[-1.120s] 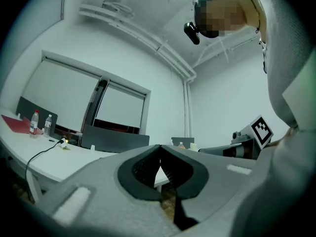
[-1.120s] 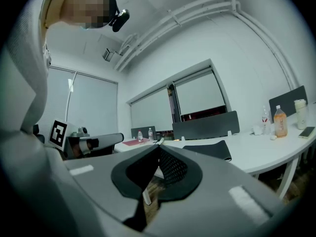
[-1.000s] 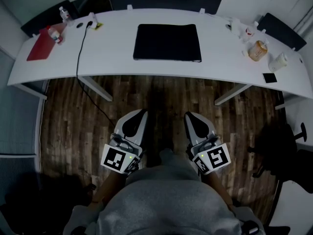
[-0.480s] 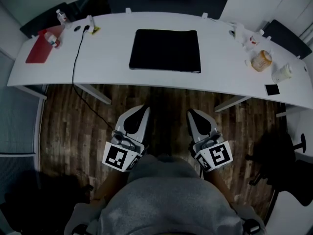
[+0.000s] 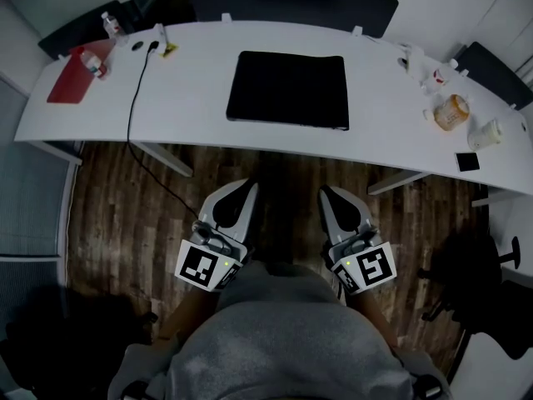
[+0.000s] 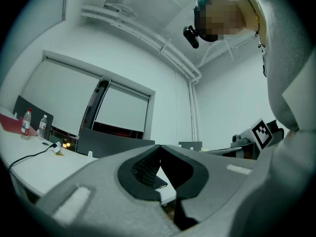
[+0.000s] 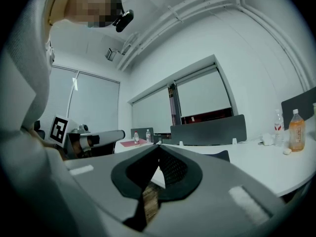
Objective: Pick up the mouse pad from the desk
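Nearer to desk [image 5: 183,98] now than a second ago: left gripper [image 5: 243,188] and right gripper [image 5: 330,193], fingers [image 5: 230,208] pressed together on nothing. Pad [image 5: 289,90] flat at desk middle, straight ahead, well apart, long side across, about equally near both.

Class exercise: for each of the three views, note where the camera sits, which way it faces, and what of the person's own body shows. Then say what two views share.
Head view: on the head, facing steeply down at the white desk and black mouse pad; the torso, left gripper and right gripper show.
Left gripper view: on the left gripper, facing forward along its shut jaws over the desk; sleeve at right.
Right gripper view: on the right gripper, likewise; sleeve at left.
Shared: both gripper views show the desk's bottles.
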Demonstrator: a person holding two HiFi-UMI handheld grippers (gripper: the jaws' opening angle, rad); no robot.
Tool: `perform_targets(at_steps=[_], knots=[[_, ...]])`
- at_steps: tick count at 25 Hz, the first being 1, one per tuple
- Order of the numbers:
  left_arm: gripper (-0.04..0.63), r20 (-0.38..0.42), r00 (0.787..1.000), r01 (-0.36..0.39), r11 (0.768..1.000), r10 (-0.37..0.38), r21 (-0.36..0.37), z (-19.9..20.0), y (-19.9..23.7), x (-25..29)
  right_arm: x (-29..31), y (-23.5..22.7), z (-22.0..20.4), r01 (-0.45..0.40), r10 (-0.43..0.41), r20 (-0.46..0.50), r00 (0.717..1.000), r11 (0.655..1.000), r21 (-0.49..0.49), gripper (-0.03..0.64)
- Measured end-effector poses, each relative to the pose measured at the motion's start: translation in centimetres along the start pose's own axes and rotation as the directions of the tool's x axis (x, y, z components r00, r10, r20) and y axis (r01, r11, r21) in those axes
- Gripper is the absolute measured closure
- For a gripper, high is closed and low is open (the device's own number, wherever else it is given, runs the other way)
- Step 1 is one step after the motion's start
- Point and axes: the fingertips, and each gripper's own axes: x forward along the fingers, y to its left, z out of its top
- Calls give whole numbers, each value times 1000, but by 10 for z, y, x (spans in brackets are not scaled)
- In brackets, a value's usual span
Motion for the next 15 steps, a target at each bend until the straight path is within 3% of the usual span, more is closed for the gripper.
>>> perform_targets(at_steps=[15], knots=[[598, -20, 999, -28, 1000, 28, 8, -11, -3, 4, -4, -14, -11, -8, 8, -5, 1000, 1000, 0, 618]])
